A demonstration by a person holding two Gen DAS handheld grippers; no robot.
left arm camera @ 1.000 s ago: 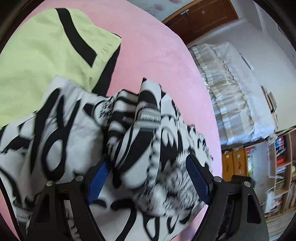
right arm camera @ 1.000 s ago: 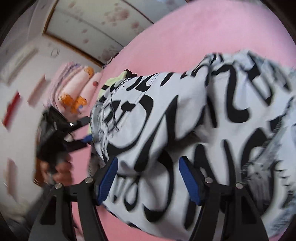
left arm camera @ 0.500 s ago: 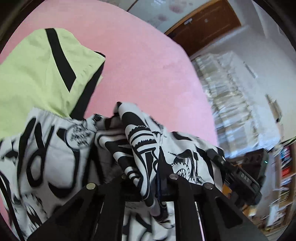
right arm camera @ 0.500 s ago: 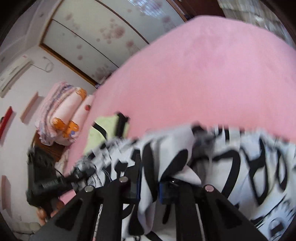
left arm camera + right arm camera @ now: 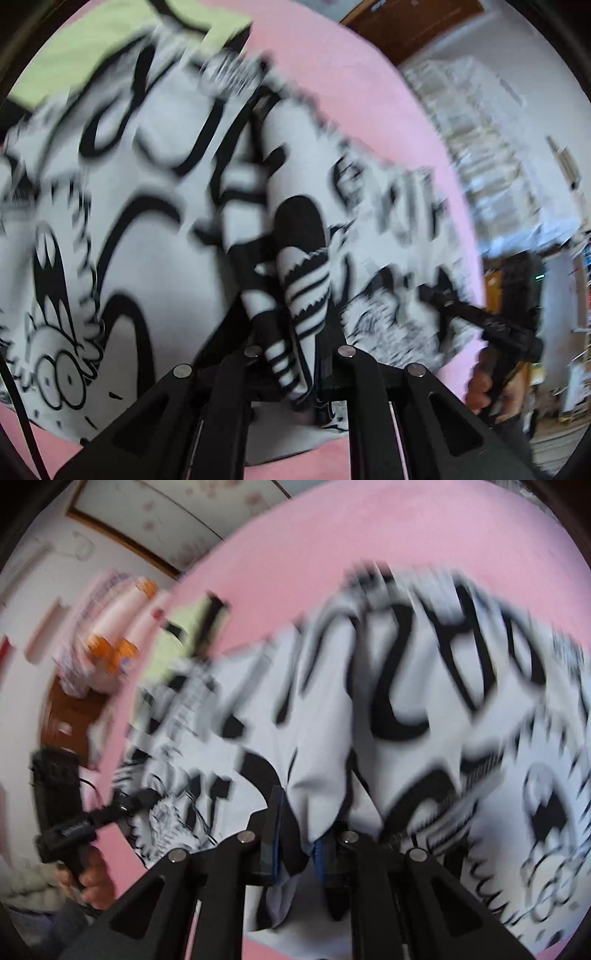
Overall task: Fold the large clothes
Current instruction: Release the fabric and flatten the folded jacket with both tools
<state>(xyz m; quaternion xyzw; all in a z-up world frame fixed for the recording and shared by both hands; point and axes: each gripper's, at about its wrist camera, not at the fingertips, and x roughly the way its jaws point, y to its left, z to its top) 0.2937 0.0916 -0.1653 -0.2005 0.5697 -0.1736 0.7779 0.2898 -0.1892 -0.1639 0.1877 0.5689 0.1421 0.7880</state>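
The white garment printed with bold black cartoon lettering and faces [image 5: 155, 229] lies spread over the pink plush bedcover [image 5: 362, 88] and fills most of both wrist views, though motion blur smears much of its print. In the left wrist view the left gripper [image 5: 295, 354] sits at 6 o'clock with its jaws drawn almost together, pinching a raised striped fold of the garment that rises from between them toward 12 o'clock; the rest of the cloth fans out from 8 o'clock round to 3 o'clock. A pale yellow-green garment with black bands [image 5: 110, 40] lies at 11 o'clock, partly under the printed cloth's far edge. At 4 o'clock the right gripper [image 5: 454, 306] reaches onto the cloth's edge, with a person's hand [image 5: 487, 384] around its handle. In the right wrist view the right gripper [image 5: 299, 834] is at 6 o'clock, jaws nearly together, its blue pads [image 5: 277, 834] clamping a bunched ridge of the same garment that stands up between them; the cloth spreads from 9 o'clock up and across to 4 o'clock. There the other gripper [image 5: 147, 797] meets the cloth at 8 o'clock, held by a hand [image 5: 92, 878], and the yellow-green garment shows at 10 o'clock beyond it. A rolled pink and orange quilt [image 5: 114, 635] sits off the bed at 10 o'clock, too blurred for detail.
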